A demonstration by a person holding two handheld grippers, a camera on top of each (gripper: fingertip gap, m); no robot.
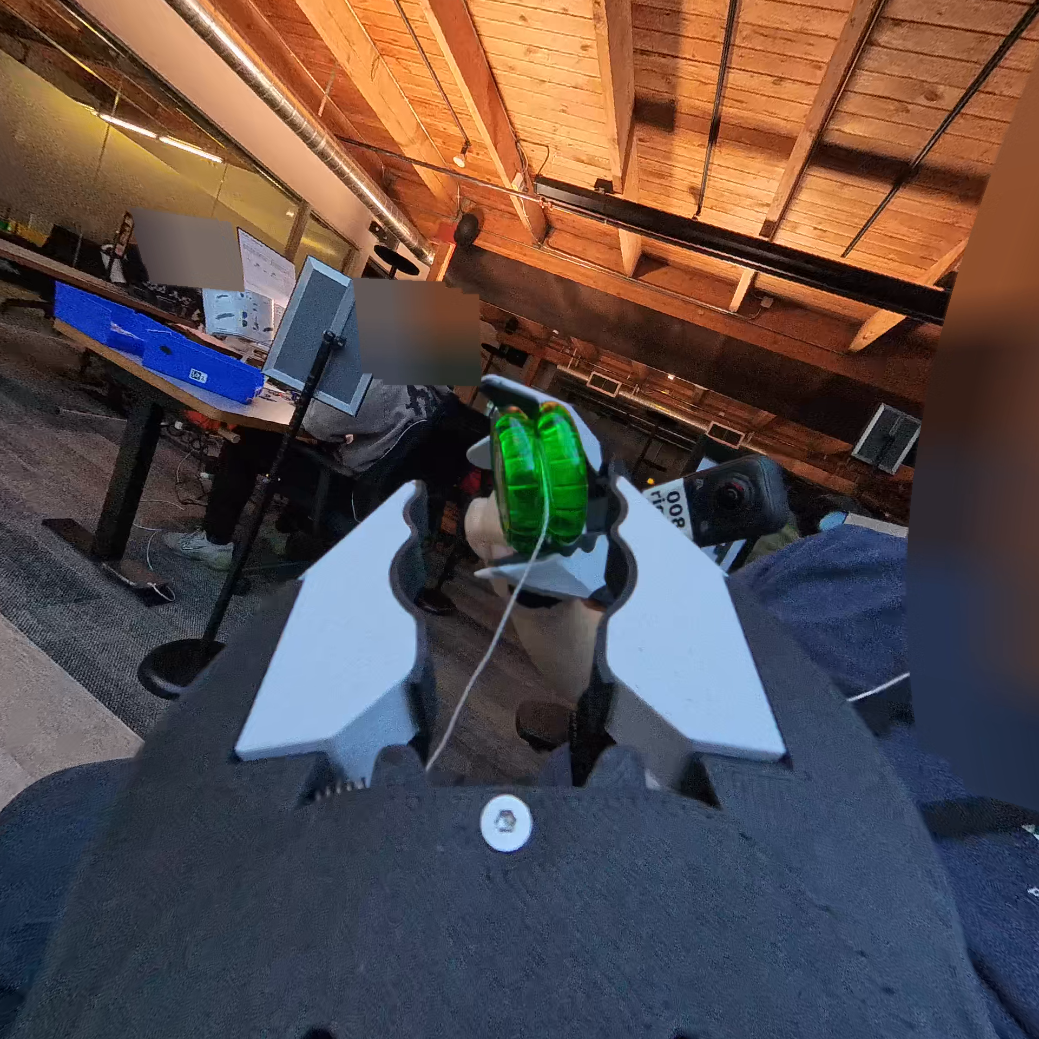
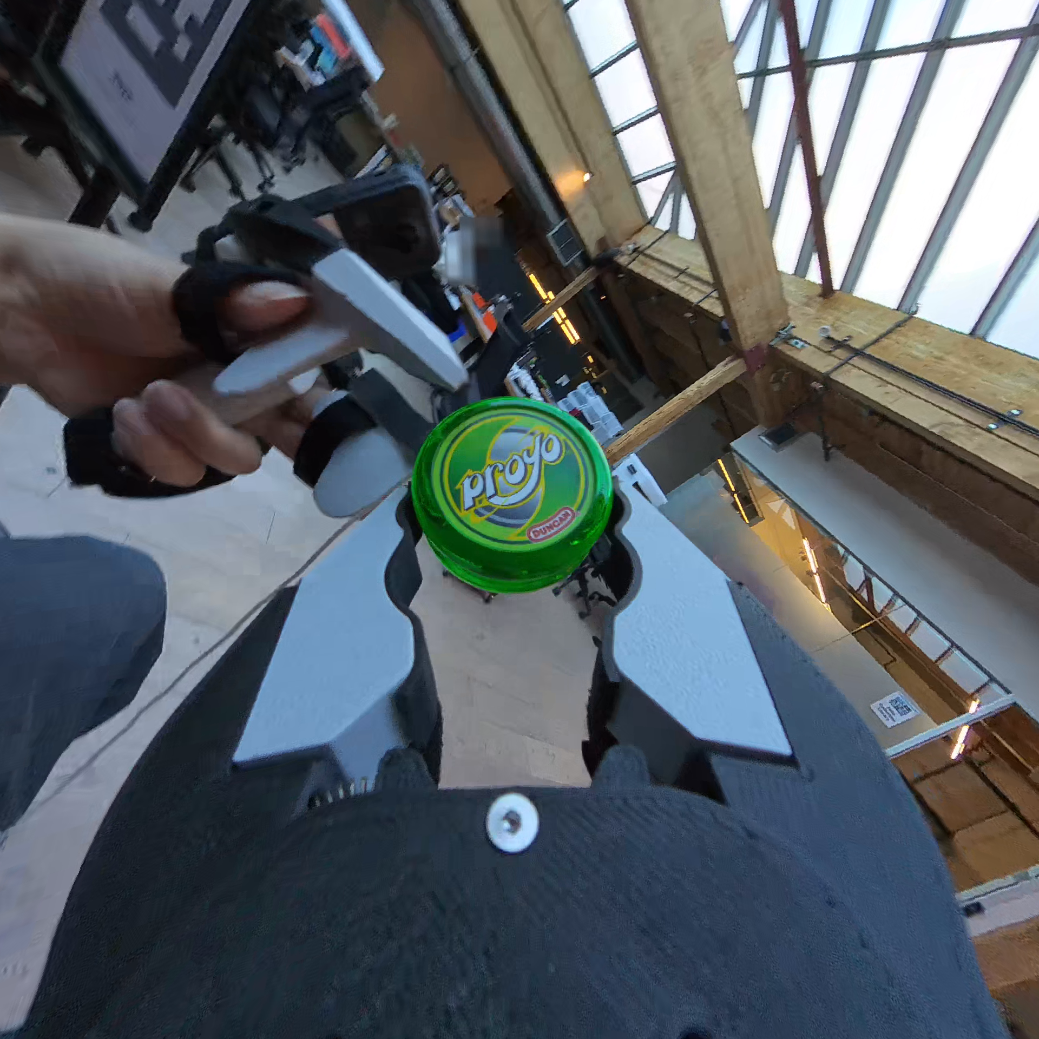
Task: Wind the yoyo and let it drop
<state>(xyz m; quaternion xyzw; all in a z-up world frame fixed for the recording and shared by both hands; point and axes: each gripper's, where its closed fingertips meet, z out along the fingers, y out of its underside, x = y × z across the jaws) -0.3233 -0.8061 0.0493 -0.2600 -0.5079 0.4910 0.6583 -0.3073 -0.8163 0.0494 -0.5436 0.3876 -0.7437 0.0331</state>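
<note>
A green yoyo [image 2: 511,495] sits clamped by its rim between the fingertips of my right gripper [image 2: 511,509], with its printed face towards that camera. In the left wrist view the same yoyo [image 1: 540,478] shows edge-on, held up in the right gripper [image 1: 534,486]. A thin white string [image 1: 489,635] runs from its groove down through the gap of my left gripper [image 1: 516,492], whose jaws stand wide apart. The string [image 2: 236,621] also trails down-left in the right wrist view. There a hand [image 2: 84,337] holds the left gripper, one finger [image 2: 388,320] close beside the yoyo.
A person in a grey hoodie [image 1: 382,427] stands at a table with a blue bin [image 1: 157,348]. A black floor stand with a grey panel [image 1: 315,331] is in front of them. A leg in jeans [image 2: 67,646] is at lower left. Wooden beams are overhead.
</note>
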